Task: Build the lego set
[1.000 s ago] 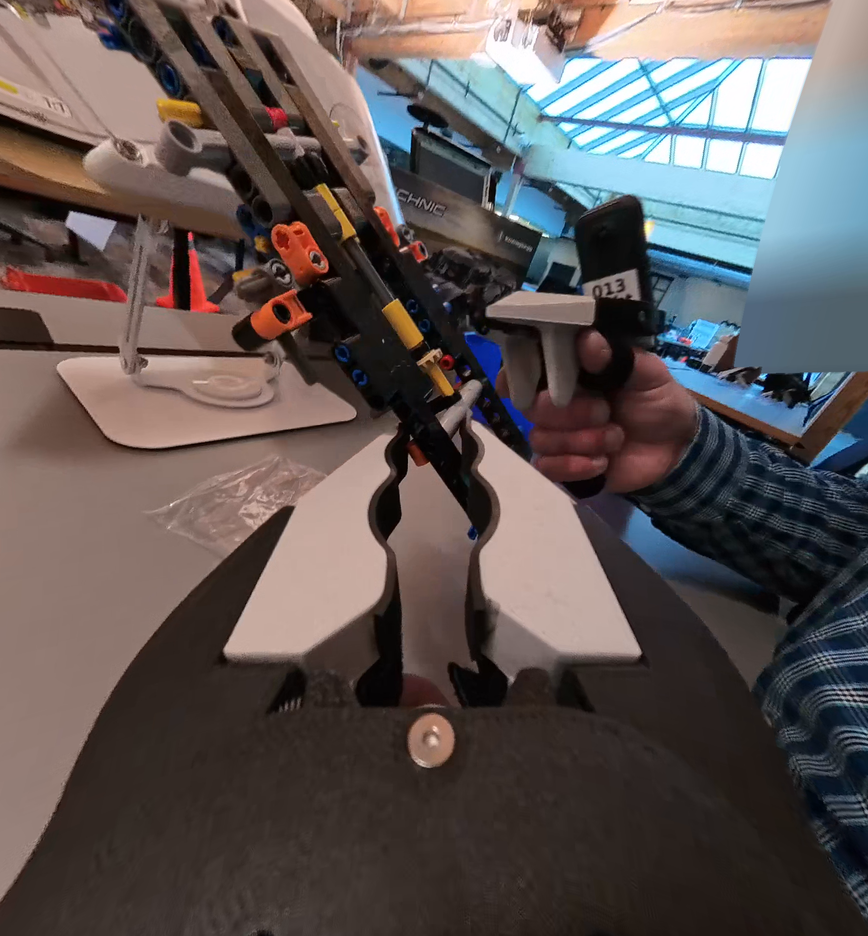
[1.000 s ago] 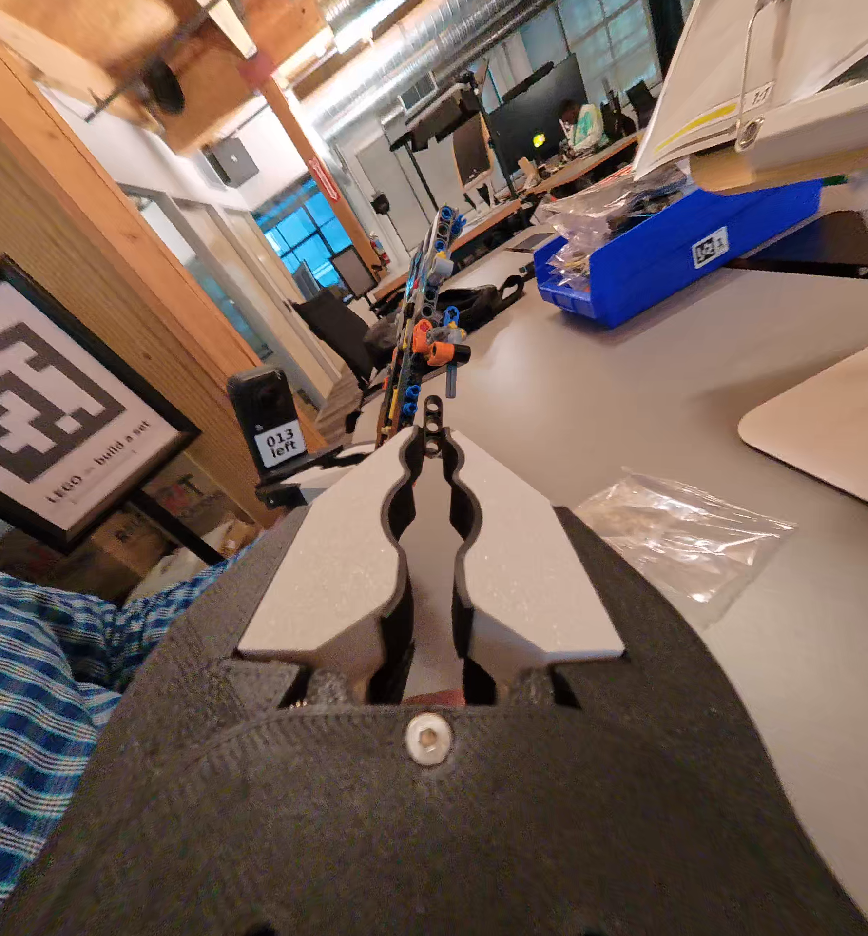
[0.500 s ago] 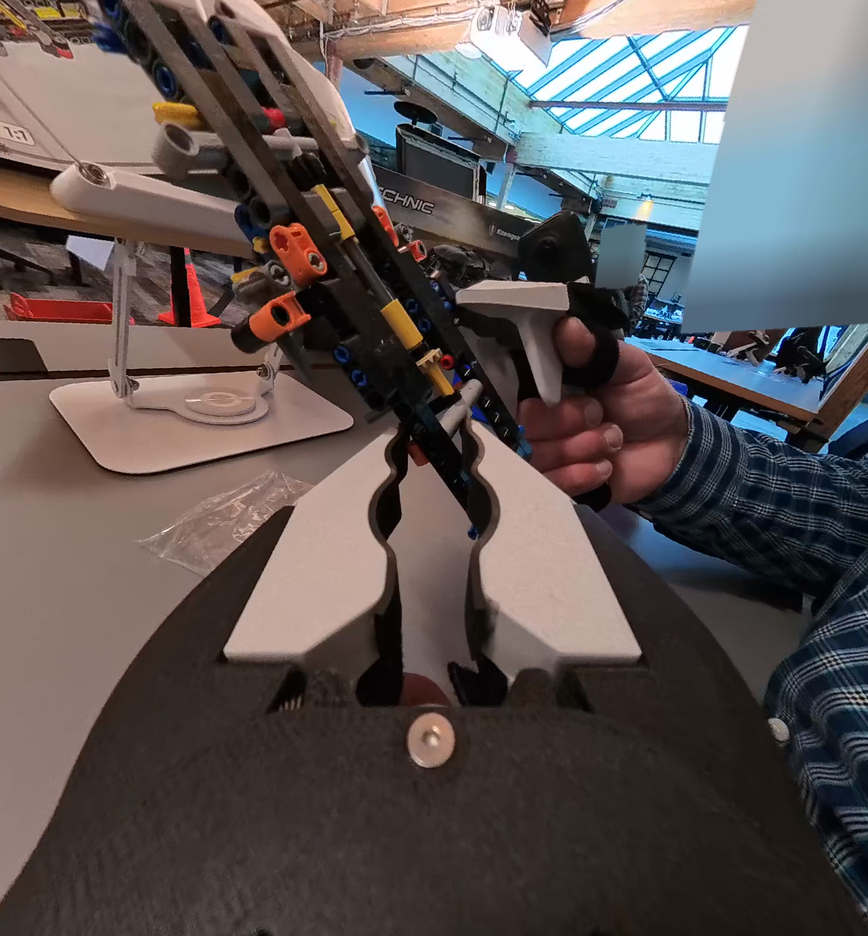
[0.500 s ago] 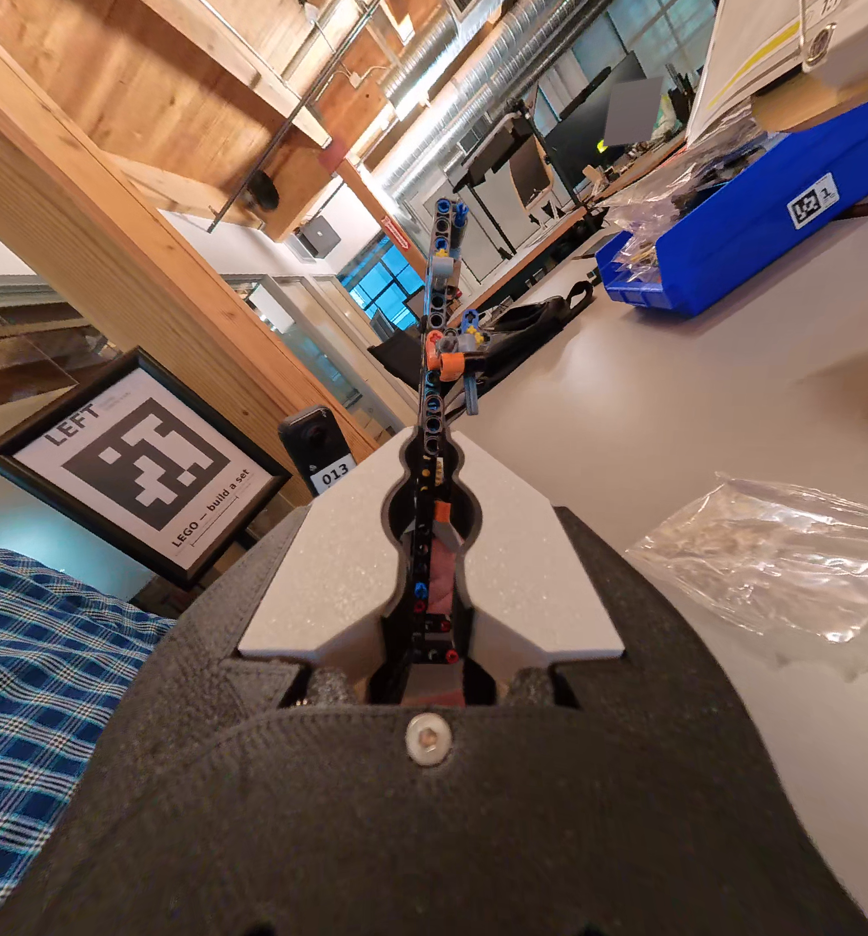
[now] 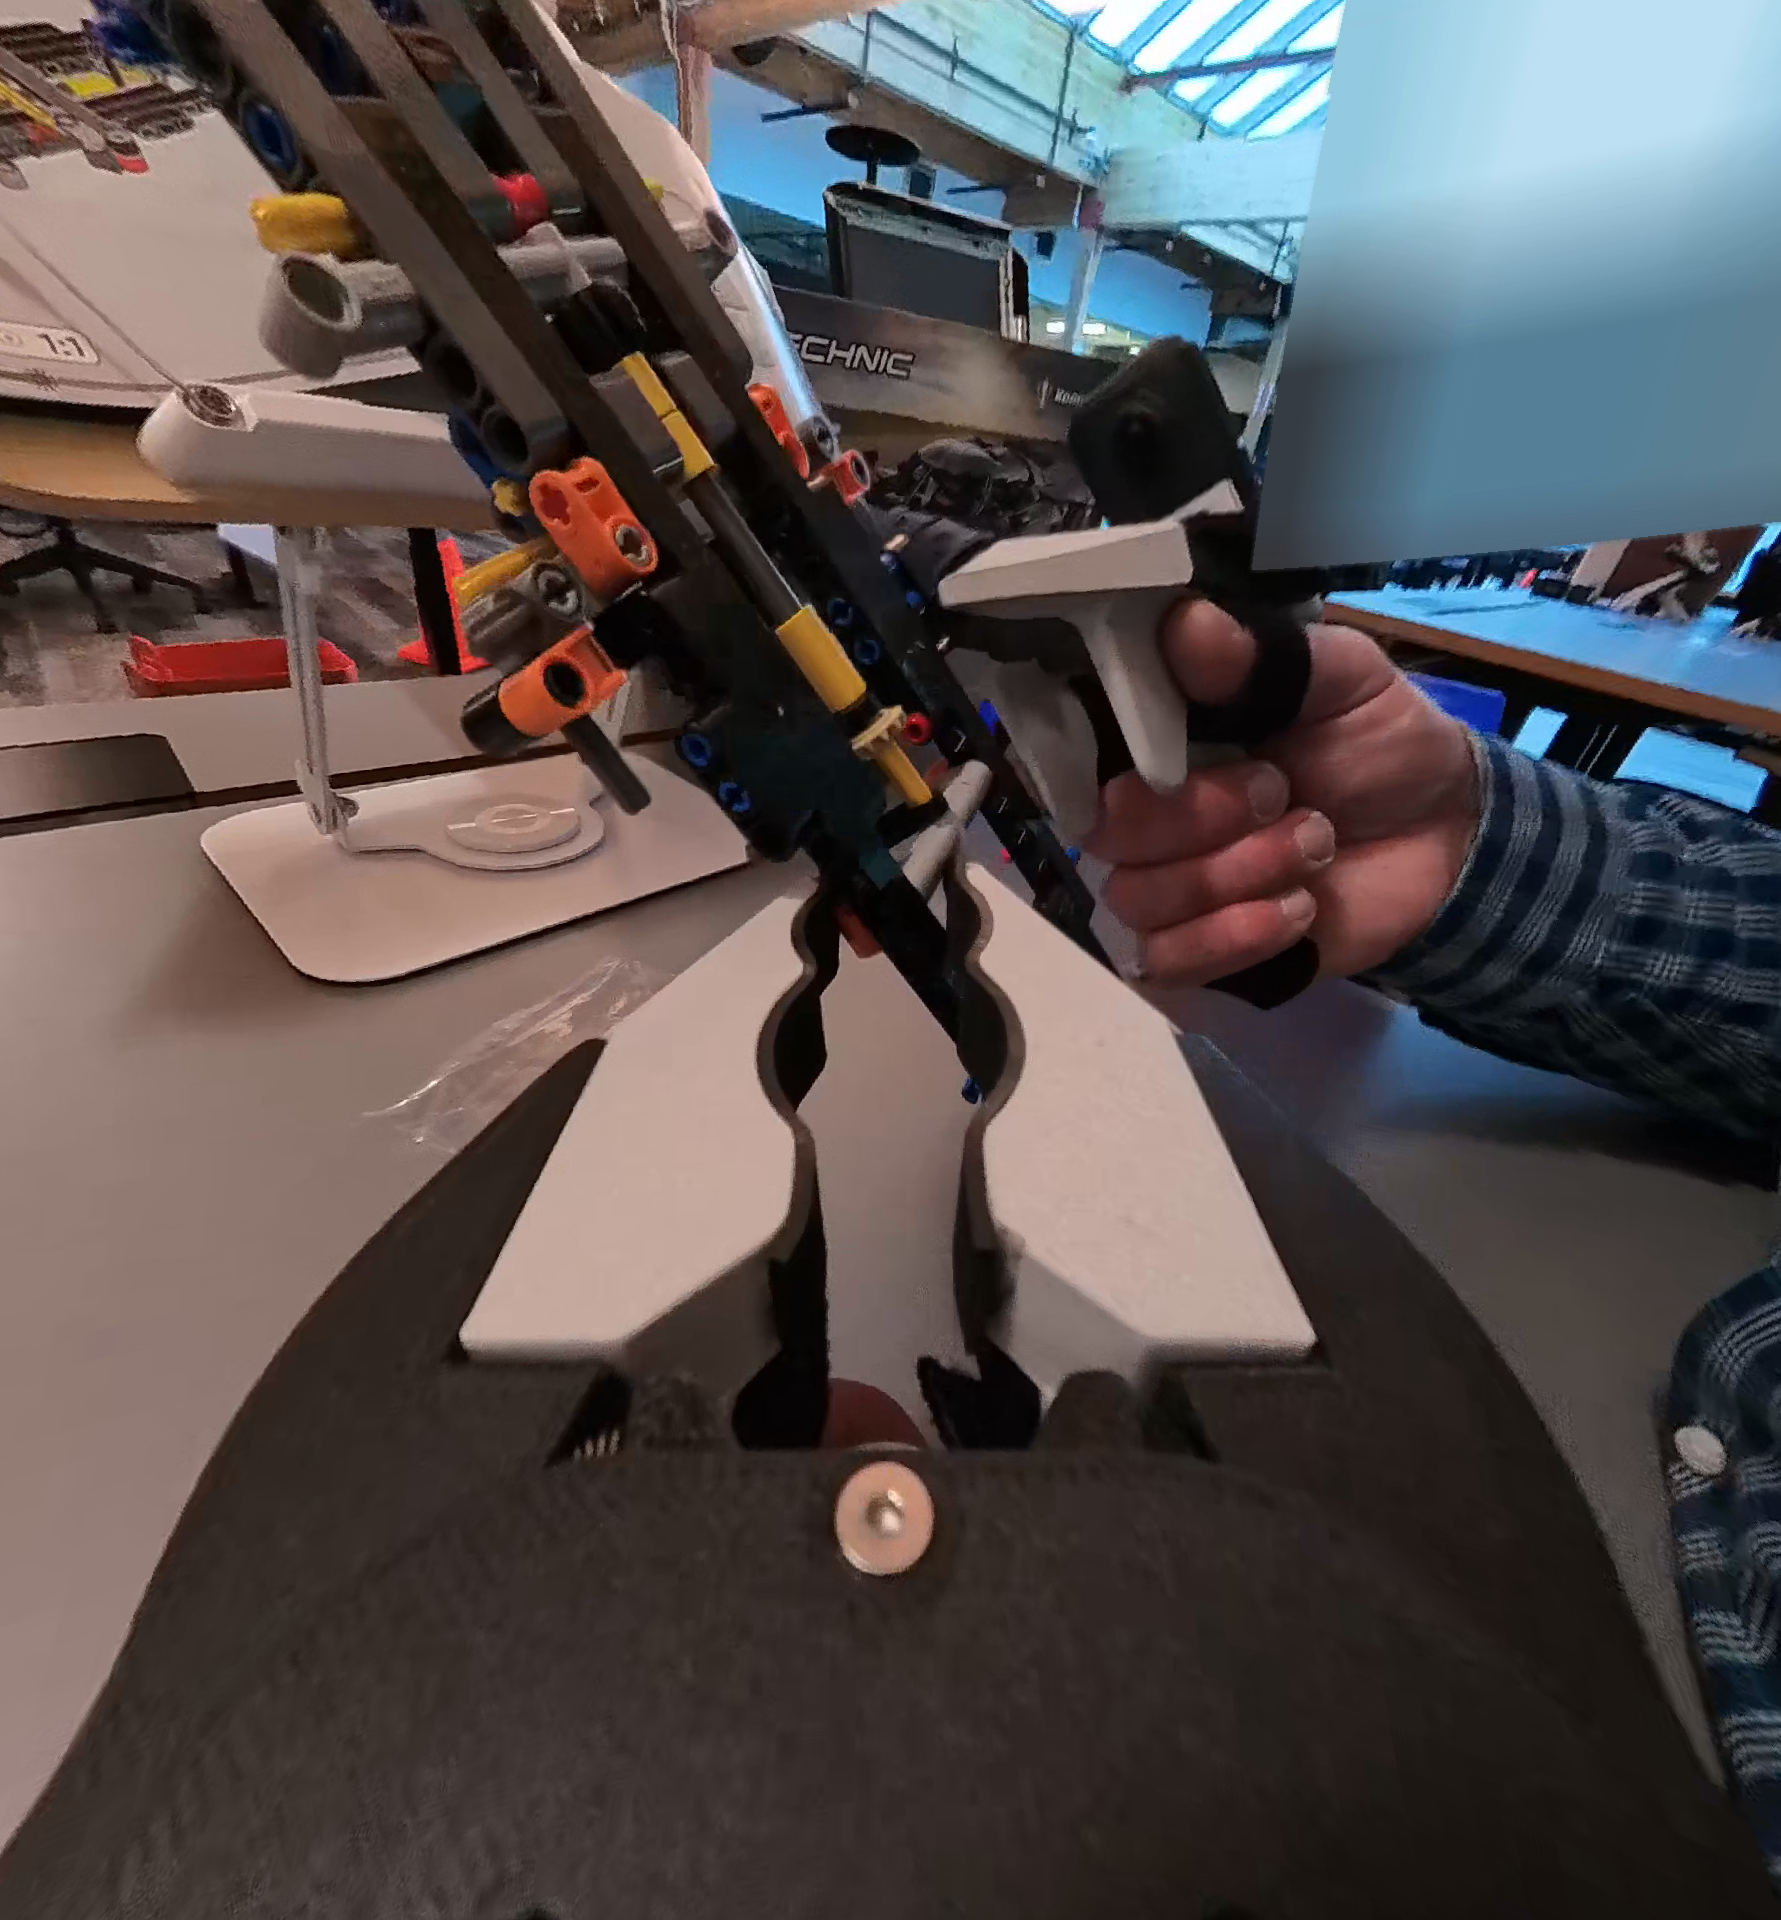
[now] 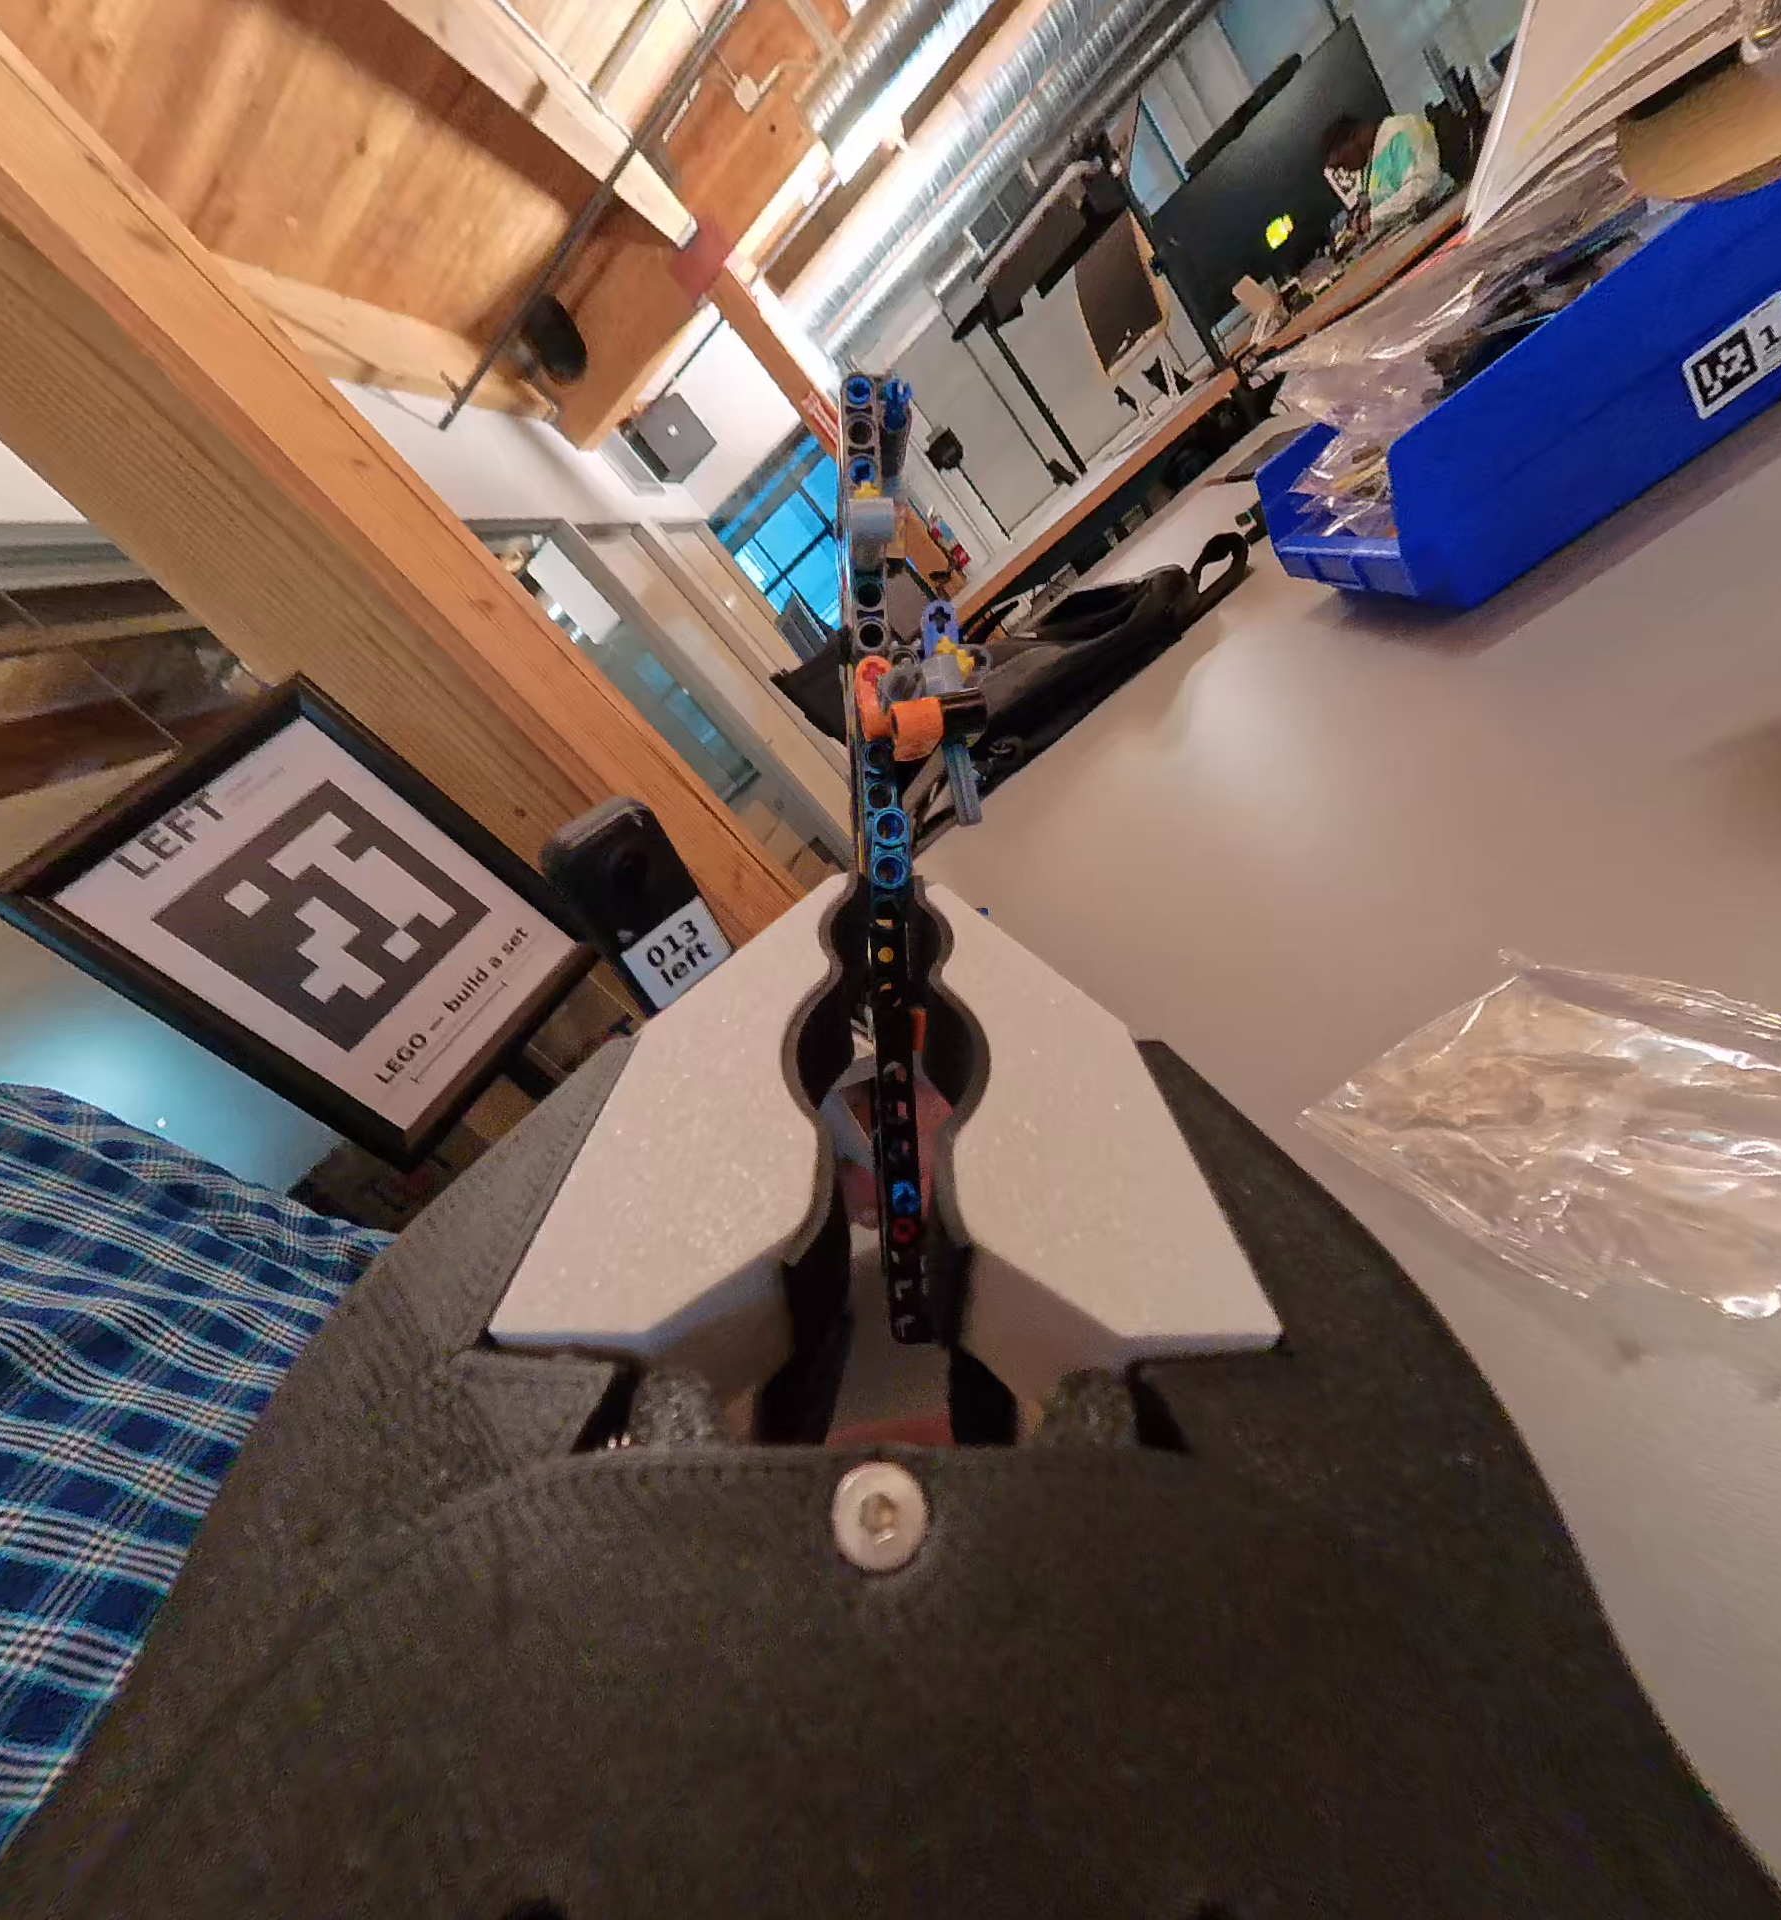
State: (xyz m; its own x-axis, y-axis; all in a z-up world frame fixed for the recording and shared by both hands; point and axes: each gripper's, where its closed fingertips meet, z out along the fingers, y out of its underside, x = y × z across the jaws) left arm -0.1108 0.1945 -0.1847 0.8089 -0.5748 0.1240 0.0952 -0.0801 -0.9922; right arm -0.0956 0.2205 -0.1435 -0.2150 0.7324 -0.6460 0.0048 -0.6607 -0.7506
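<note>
A long black lego assembly point(image 5: 657, 582) with orange, yellow, grey and blue pieces rises up and to the left above the grey table point(image 5: 86, 1143). My left gripper point(image 5: 891, 894) is shut on its lower end. My right gripper point(image 5: 1062, 686), held by a hand point(image 5: 1281, 831), sits on the assembly's right-hand beam just above. In the right wrist view the black beam point(image 6: 881, 831) runs between my right gripper's point(image 6: 881, 914) fingers, against the right one, with the jaws close around it. The rest of the assembly stands up beyond the tips.
A white stand point(image 5: 429, 883) holds an instruction booklet point(image 5: 86, 239) at the back left. A clear plastic bag point(image 6: 1592, 1143) lies on the table. A blue bin point(image 6: 1592, 416) of bagged parts and a black bag point(image 6: 1104, 623) sit farther back. A framed sign point(image 6: 314, 925) stands at the left. About 6 cm separates my left fingertips from my right.
My right gripper has moved in onto the assembly, and the black beam now lies deep between its fingers. My left gripper has kept its hold and tilted slightly.
</note>
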